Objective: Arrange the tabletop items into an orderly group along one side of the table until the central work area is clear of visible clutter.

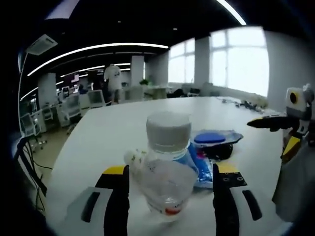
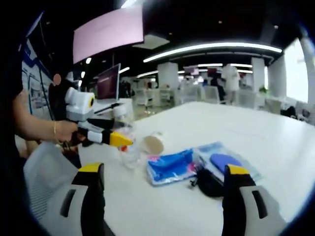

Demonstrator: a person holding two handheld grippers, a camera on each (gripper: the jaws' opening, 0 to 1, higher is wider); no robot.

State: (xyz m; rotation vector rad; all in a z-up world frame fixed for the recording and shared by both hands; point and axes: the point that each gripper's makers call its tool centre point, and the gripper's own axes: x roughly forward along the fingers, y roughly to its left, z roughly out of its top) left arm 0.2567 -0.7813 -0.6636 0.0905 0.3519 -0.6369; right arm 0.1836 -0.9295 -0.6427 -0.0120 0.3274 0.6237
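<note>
A clear plastic bottle [image 1: 167, 169] with a pale cap stands in the left gripper view at 6 o'clock, between the jaws of the left tool [image 1: 172, 196]. The jaws flank it closely, yet whether they press on it cannot be told. In the right gripper view the same bottle [image 2: 127, 142] sits at 9 o'clock, with the left tool [image 2: 115, 139] reaching in from that side, a person's hand [image 2: 69, 133] behind it.

Just beside the bottle, toward 3 o'clock in the left gripper view, lies a blue packet [image 1: 202, 169]; past it, a black object [image 1: 218, 151] and a clear pouch [image 1: 216, 138] holding something dark blue. At 9 o'clock of the bottle, a small whitish cup [image 1: 132, 157] lies on its side.

In the right gripper view the blue packet [image 2: 171, 166] rests near centre, the black object [image 2: 209, 183] at 5 o'clock of it, the clear pouch [image 2: 224, 161] at 3 o'clock, and the tipped cup [image 2: 153, 144] at 11 o'clock.

The right tool [image 2: 165, 196] hangs with its jaws wide apart, gripping nothing; it also shows at 3 o'clock in the left gripper view [image 1: 268, 123]. All items rest on a white worktop [image 1: 123, 128].
</note>
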